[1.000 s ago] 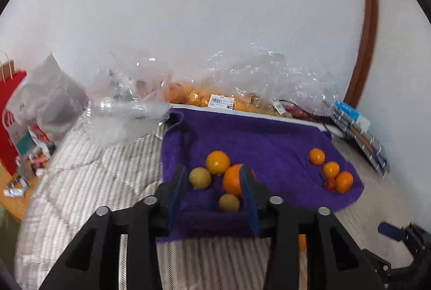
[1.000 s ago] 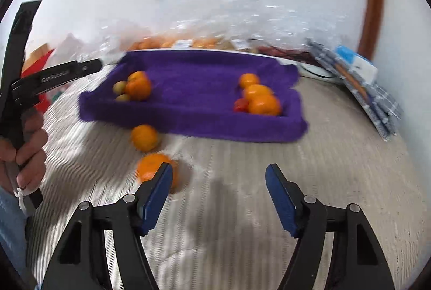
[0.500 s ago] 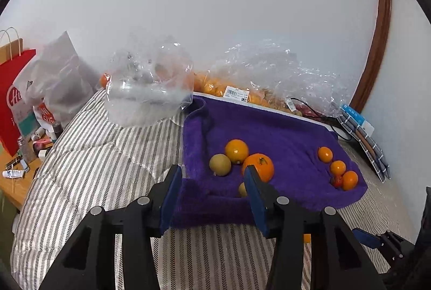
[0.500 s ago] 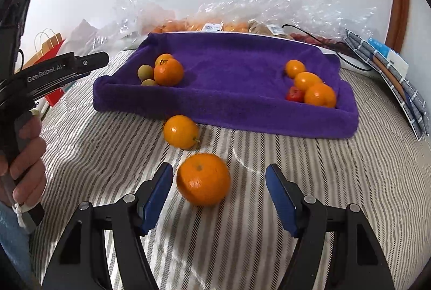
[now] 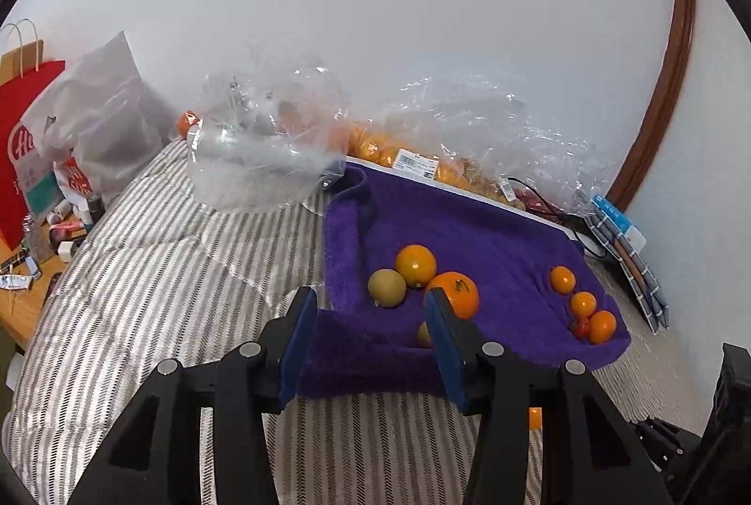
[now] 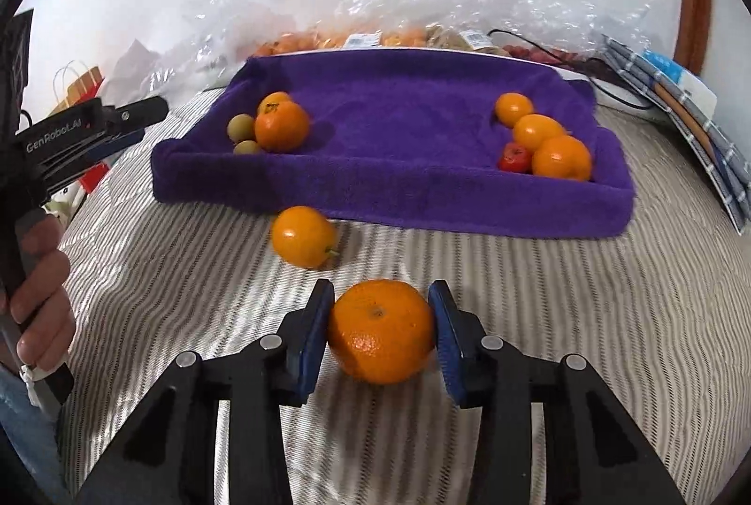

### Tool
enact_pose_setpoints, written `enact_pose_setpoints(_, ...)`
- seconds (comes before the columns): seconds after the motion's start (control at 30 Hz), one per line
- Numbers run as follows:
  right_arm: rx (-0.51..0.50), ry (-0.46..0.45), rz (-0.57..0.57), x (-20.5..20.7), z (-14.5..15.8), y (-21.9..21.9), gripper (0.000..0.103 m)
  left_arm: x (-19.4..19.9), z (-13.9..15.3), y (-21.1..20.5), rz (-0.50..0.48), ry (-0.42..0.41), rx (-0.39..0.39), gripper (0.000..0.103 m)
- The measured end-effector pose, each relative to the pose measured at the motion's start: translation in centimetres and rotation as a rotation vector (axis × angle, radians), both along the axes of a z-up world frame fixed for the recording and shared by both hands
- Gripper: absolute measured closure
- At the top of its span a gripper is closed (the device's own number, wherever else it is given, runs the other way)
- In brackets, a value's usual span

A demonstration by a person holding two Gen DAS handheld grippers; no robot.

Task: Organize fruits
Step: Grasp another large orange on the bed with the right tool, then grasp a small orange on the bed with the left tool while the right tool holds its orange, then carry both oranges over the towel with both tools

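A purple towel-lined tray (image 6: pixel 389 186) lies on the striped bed. At its left end sit two oranges (image 6: pixel 281 126) and two green-yellow fruits (image 6: pixel 240 126). At its right end sit three small oranges (image 6: pixel 561 157) and a red fruit (image 6: pixel 515 157). My right gripper (image 6: pixel 381 326) is shut on a large mandarin (image 6: pixel 381 331) resting on the bed in front of the tray. A loose orange (image 6: pixel 302 236) lies just beyond it. My left gripper (image 5: pixel 371 338) is open and empty, hovering over the tray's near left corner (image 5: pixel 347 345); it also shows in the right wrist view (image 6: pixel 141 120).
Clear plastic bags (image 5: pixel 263 153) with more oranges (image 5: pixel 375 143) line the wall behind the tray. A red paper bag (image 5: pixel 23 148) and small bottles stand at the far left. Striped cloth and a blue box (image 6: pixel 680 92) lie to the right of the tray.
My right gripper moved forward and closed its fingers onto the large mandarin. My left gripper drew back and up a little, staying open.
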State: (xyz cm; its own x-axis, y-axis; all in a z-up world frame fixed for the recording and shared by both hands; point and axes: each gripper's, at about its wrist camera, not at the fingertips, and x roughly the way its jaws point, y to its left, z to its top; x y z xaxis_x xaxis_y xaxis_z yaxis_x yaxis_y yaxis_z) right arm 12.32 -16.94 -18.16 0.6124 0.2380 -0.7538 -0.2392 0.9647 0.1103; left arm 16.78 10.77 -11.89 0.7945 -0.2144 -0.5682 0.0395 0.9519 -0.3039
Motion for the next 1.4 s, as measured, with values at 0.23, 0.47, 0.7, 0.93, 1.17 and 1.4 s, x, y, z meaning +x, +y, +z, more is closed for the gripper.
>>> enact_pose_setpoints(0.23,-0.031,-0.029,-0.042,-1.1,0.2,-3.3,0.062,-1.1,0.4,-2.4,-0.204,-0.024,-0.039,0.057)
enact_pose_setpoints(0.47,-0.018,-0.034,-0.123,-1.3,0.2,-8.0,0.062,-2.5,-0.9,-8.5,-0.400,0.007,0.092,0.057)
enact_pose_setpoints(0.7,0.084,-0.018,-0.139,-1.0,-0.1,-10.4,0.062,-1.8,-2.7,-12.3,-0.496,0.099,0.160,0.057)
enact_pose_setpoints(0.93,0.075,-0.017,-0.081,-1.0,0.0,-9.2,0.062,-1.1,-3.9,-14.1,-0.500,0.171,0.234,0.071)
enact_pose_setpoints(1.17,0.131,-0.023,-0.078,-1.2,0.0,-10.0,0.062,-2.0,-2.4,-12.1,-0.479,0.074,0.118,0.071)
enact_pose_setpoints(1.4,0.163,-0.039,-0.087,-1.3,0.3,-10.6,0.062,-2.4,-0.8,-9.6,-0.373,-0.001,0.059,0.071)
